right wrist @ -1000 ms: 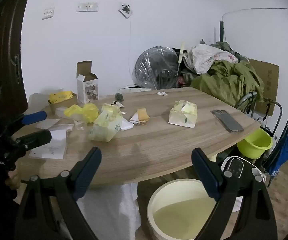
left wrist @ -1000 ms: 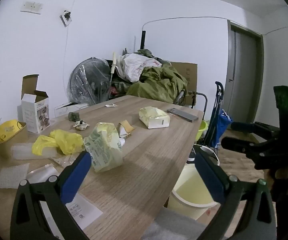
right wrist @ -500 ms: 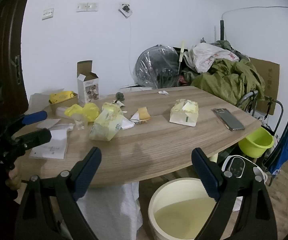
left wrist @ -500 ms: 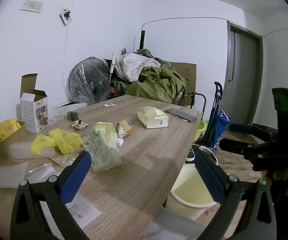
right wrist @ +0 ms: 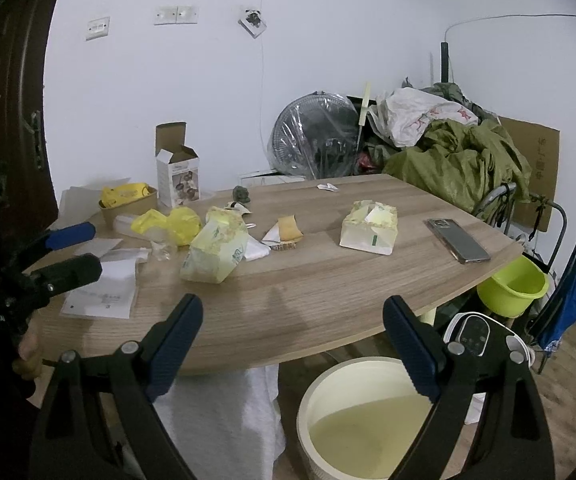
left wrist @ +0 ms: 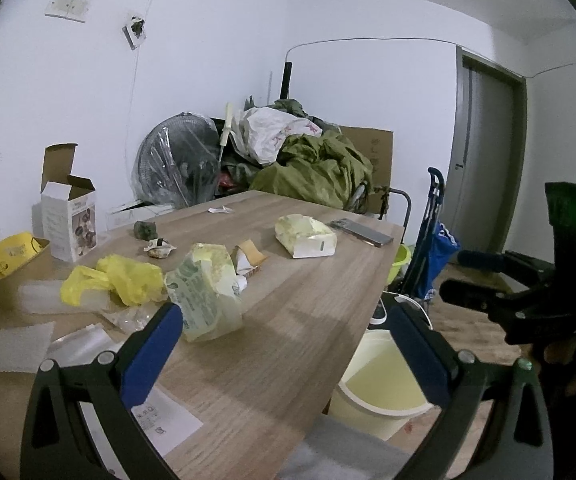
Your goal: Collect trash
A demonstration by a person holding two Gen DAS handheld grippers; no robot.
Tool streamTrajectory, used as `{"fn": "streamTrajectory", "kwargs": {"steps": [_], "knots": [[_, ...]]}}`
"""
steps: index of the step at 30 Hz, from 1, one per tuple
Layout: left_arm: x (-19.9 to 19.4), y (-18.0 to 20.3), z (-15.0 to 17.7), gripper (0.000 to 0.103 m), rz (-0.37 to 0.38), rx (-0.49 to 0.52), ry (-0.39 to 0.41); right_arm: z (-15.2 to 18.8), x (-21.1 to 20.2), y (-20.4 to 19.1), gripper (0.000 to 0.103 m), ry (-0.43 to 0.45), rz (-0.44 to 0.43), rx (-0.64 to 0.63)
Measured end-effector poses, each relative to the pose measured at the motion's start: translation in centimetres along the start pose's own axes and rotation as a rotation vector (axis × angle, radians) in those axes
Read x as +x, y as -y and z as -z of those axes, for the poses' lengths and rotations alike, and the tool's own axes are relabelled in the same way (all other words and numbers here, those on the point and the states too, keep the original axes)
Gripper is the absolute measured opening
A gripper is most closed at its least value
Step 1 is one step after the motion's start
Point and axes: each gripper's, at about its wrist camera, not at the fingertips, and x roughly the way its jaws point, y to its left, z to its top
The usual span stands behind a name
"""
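Lying just beyond the left gripper, whose fingers are spread and empty, a crumpled green-printed wrapper rests on the wooden desk, with a yellow plastic bag to its left. The right gripper, also spread, hangs off the desk edge, above a cream bucket. Only the right wrist view shows a lime-green basin and a dark door at far left. A tissue pack and a phone lie farther ahead; a wrapped fan and olive cloth stand against the white wall.
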Motion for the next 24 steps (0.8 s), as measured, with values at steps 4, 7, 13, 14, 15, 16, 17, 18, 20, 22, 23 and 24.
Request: {"fn": "streamTrajectory", "kwargs": {"steps": [4,7,13,14,15,16,17,18,20,22,23,24], "knots": [[-0.09,0.16,0.04,0.103,0.011,0.003,-0.001,0.01,0.05,-0.04,0.091,-0.002,-0.001,0.0],[-0.09,0.09,0.0,0.103,0.011,0.006,0.002,-0.04,-0.03,-0.02,0.091,-0.002,-0.004,-0.003],[-0.29,-0.03,-0.09,0.103,0.006,0.002,0.005,-0.12,-0.13,-0.11,0.091,-0.004,-0.006,-0.005],[-0.3,-0.02,-0.09,0.103,0.005,0.002,0.005,-0.12,-0.13,-0.12,0.091,-0.004,-0.005,-0.006],[-0.29,-0.04,-0.08,0.103,0.005,0.002,0.006,-0.12,-0.15,-0.11,0.091,-0.003,-0.005,-0.006],[-0.3,-0.05,-0.1,0.103,0.005,0.002,0.006,-0.12,-0.14,-0.1,0.091,-0.003,-0.005,-0.006],[-0.3,-0.05,-0.1,0.103,0.005,0.001,0.006,-0.13,-0.2,-0.11,0.091,-0.002,-0.005,-0.006],[-0.3,-0.04,-0.09,0.103,0.006,0.001,0.005,-0.19,-0.25,-0.11,0.091,-0.001,-0.005,-0.006],[-0.3,-0.01,-0.1,0.103,0.005,0.002,0.006,-0.28,-0.25,-0.06,0.091,0.001,-0.006,-0.007],[-0.34,0.01,-0.11,0.103,0.007,0.003,0.005,-0.3,-0.27,-0.05,0.091,0.002,-0.006,-0.008],[-0.3,-0.01,-0.11,0.103,0.006,0.002,0.005,-0.32,-0.25,-0.05,0.091,0.001,-0.007,-0.008],[-0.32,0.0,-0.15,0.103,0.006,0.003,0.005,-0.3,-0.26,-0.06,0.091,0.0,-0.006,-0.008]]}}
